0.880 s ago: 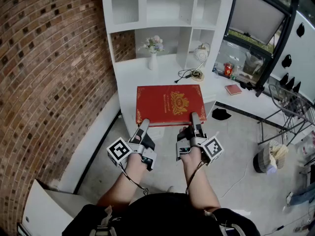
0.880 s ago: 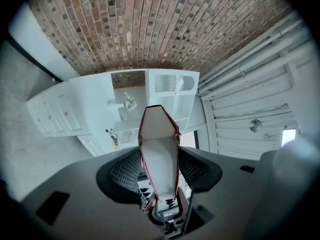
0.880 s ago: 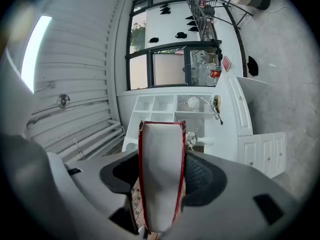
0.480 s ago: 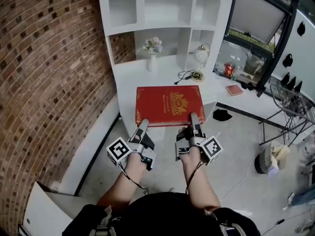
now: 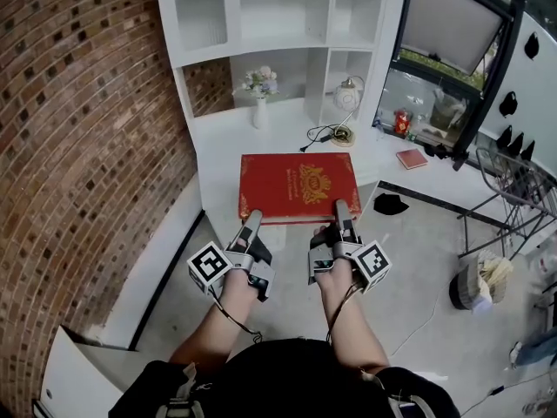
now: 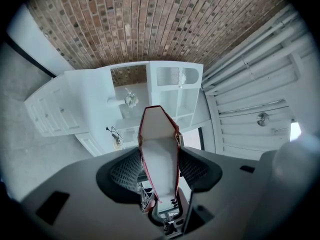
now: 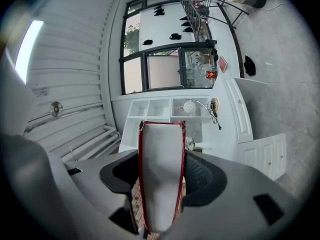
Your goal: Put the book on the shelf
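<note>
Book: flat red hardcover, gilt emblem, pale page edges, level over white desk, perhaps not touching | left gripper, right gripper: mesh-padded jaws clamped on its near edge | since earlier: grips unchanged, shelf unit further left in view | count: one book, two grippers

Both forearms reach forward, side by side. Left claw and right claw point away from the body, roughly level, marker cubes outermost. Each claw's jaws clamp the near edge of the book.
</note>
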Demonstrator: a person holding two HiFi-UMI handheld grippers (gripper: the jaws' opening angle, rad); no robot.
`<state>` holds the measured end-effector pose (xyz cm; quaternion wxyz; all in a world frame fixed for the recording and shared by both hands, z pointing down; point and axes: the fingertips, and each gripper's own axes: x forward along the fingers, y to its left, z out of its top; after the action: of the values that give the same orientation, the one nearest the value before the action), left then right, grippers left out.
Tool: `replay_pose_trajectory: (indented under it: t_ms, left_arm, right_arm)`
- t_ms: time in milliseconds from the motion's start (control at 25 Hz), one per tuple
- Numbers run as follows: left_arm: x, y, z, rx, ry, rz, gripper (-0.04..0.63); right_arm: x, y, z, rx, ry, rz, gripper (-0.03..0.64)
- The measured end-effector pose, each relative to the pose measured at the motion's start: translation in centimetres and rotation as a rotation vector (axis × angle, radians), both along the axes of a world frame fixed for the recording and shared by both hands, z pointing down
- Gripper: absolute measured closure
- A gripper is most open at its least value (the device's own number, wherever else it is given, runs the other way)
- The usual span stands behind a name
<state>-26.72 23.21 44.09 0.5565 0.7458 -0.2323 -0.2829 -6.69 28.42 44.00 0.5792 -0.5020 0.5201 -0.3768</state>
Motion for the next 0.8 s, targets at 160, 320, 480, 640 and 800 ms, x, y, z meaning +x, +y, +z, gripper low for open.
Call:
replay_pose_trajectory:
  t_ms: [160,320,480,640,800]
  left_arm:
    - [2.6,-0.2,0.1,0.004,-0.005,-0.01,0.353]
    - [5.6,-0.4,-0.2,0.019,0.034,-0.014,0.353]
    - [7.4,-0.9,0.2,0.01,0.004,-0.05,0.353]
    - [9.5,-1.3,0.3,0.016,0.01,-0.064,0.353]
    - [10.9,-1.8,0.3,0.017,0.015,-0.066,0.353]
  right_arm:
    - [2.5,-0.3,0.0,0.005,-0.003,-0.011,0.356]
    - [5.5,-1.1,0.2,0.005,0.011,-0.03,0.356]
    - [7.6,-1.9,0.1,0.01,0.014,-0.062,0.356]
    - [9.7,-2.8,0.1,0.004,0.025,-0.093,0.354]
    - [11.1,-3.4,0.0,0.01,0.033,-0.097,0.354]
